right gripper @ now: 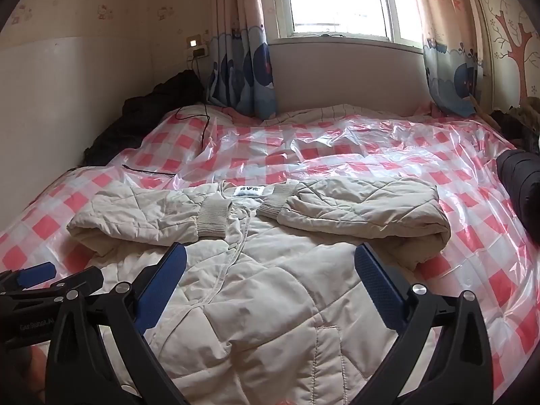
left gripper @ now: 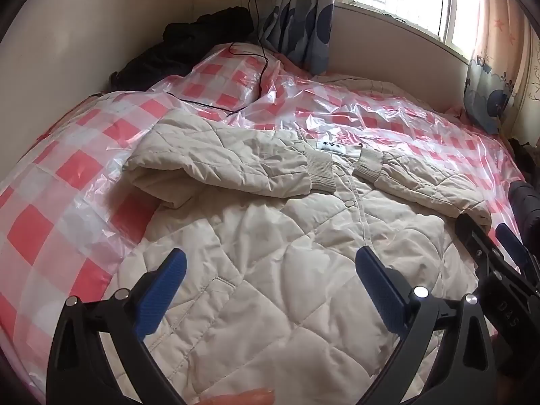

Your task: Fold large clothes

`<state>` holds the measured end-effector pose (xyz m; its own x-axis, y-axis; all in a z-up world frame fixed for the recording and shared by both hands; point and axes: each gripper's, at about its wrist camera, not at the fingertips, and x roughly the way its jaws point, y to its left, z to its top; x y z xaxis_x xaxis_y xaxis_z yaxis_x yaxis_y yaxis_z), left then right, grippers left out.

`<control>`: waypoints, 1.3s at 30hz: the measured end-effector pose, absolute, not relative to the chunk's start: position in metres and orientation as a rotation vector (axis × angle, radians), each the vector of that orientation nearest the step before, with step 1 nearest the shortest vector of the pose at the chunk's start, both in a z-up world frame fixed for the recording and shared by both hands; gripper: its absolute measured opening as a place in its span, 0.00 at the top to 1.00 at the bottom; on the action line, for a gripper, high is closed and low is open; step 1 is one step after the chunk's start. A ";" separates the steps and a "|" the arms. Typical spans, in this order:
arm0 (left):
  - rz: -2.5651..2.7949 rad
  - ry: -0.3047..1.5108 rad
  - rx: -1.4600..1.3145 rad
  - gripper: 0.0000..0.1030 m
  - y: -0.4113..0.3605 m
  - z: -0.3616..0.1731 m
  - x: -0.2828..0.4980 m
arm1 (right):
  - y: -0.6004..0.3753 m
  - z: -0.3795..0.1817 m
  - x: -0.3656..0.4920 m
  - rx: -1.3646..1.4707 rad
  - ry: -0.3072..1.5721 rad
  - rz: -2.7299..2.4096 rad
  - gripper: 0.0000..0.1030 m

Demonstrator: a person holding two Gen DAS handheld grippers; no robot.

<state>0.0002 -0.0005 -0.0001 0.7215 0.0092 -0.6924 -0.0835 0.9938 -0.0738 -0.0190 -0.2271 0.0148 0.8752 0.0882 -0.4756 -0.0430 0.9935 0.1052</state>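
Nearest the cameras, both grippers spread wide and empty over a quilted coat.

Close up: left gripper and right gripper, black frames, ribbed blue pads, jaws fully apart, tilted down above the lower body of the coat. Farther on: puffy beige diamond stitching, sleeves folded inward, ribbed knit cuffs nearly meeting under a white neck label. Beneath and beyond: glossy, crinkled pink-and-white checked plastic sheet, then dark clothes far left, curtains, bright window.

Jacket hem cut off by bottom edge; neck label print too small to read.
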 end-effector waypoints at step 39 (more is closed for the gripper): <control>0.044 0.806 -0.068 0.07 -0.005 -0.014 0.004 | -0.229 -0.007 0.000 0.066 0.626 0.025 0.07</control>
<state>0.0040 -0.0053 -0.0143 0.6916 0.0134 -0.7221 -0.0654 0.9969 -0.0441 -0.0004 -0.2286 -0.0073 0.8103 0.0435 -0.5844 -0.0033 0.9976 0.0697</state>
